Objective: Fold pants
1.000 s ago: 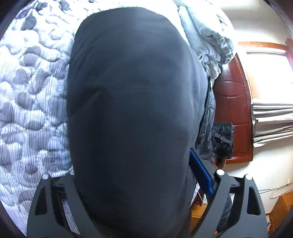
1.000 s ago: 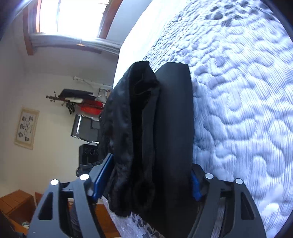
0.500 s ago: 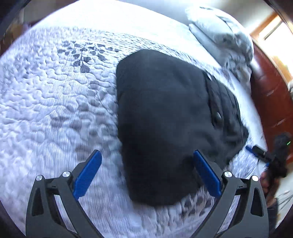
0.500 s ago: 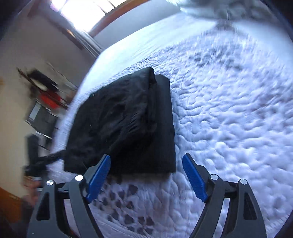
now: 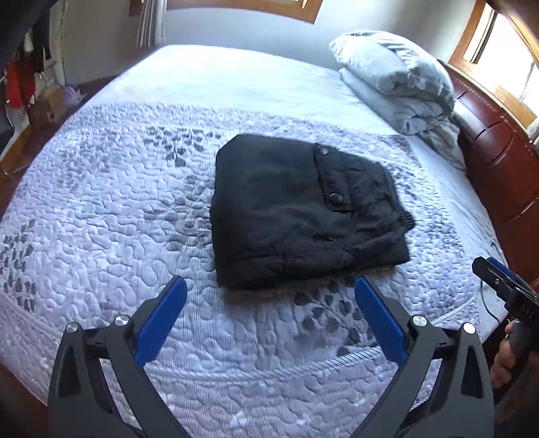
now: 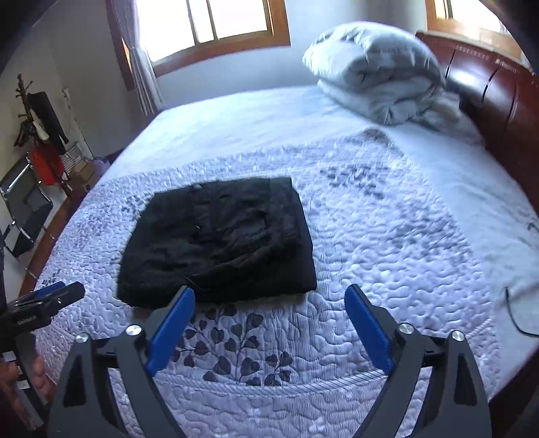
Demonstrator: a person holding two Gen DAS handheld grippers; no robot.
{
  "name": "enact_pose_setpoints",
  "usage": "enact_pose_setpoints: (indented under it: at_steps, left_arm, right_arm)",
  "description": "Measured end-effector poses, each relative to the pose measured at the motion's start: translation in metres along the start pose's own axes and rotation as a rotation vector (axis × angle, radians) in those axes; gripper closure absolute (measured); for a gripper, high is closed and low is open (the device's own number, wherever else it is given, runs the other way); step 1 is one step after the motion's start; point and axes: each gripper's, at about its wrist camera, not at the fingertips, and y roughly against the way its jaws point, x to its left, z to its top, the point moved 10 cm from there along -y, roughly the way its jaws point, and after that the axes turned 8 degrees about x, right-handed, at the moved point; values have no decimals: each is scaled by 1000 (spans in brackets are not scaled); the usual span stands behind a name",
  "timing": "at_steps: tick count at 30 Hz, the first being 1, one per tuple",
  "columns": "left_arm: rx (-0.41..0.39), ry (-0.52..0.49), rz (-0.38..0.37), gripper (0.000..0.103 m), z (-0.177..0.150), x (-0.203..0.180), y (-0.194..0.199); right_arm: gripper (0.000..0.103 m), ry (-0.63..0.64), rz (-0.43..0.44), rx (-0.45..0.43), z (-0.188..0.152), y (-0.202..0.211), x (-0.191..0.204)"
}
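The left gripper (image 5: pixel 269 316), its blue-padded fingers spread wide and grasping nothing, hangs above the near edge of a bed covered by a white quilted bedspread (image 5: pixel 111 215) with grey leaf print. The right gripper (image 6: pixel 269 320) is likewise released and empty, well clear of the cloth. Just beyond both lie the black fabric pants (image 5: pixel 303 209), folded into a compact, roughly square bundle resting flat on the bedspread, a buttoned pocket flap (image 5: pixel 331 183) facing up on its right side. The fold appears complete. The likeliest upset from here is the top layer: its ribbed edge sits loose and rumpled towards the right side, so any brush from a gripper reaching back in could drag it open. The soft bed beneath offers little support against such a nudge. Farther back, a folded pale grey duvet (image 5: pixel 394 77) is heaped against a dark red wooden headboard (image 5: pixel 495 141), below wood-framed windows (image 6: pixel 215 20).
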Motion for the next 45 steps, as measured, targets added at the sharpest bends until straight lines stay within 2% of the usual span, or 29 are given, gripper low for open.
enact_pose_setpoints:
  at_steps: [4,10,21,25,35,45]
  left_arm:
    - [-33,-32,33,4,-7,-8,27]
    - [-63,-82,37,4,-19,-27,56]
    - [-69,-92,-18,4,-32,-45,83]
    - [-83,-102,-9,4,-34,-47,89]
    - [-91,-110,22,4,-45,-46,94]
    - [-142,-123,80,4,-40,-43,101]
  right_arm:
    - [8,27,-53,-55,-2,37,10]
    - [7,67,-101,-121,-5,72,24]
    - [5,97,-72,-190,-6,107,45]
    - [4,84,-66,-187,-8,108,46]
    - [4,55,-106,-93,-26,85,37]
    - [4,71,-79,-98,-25,85,45]
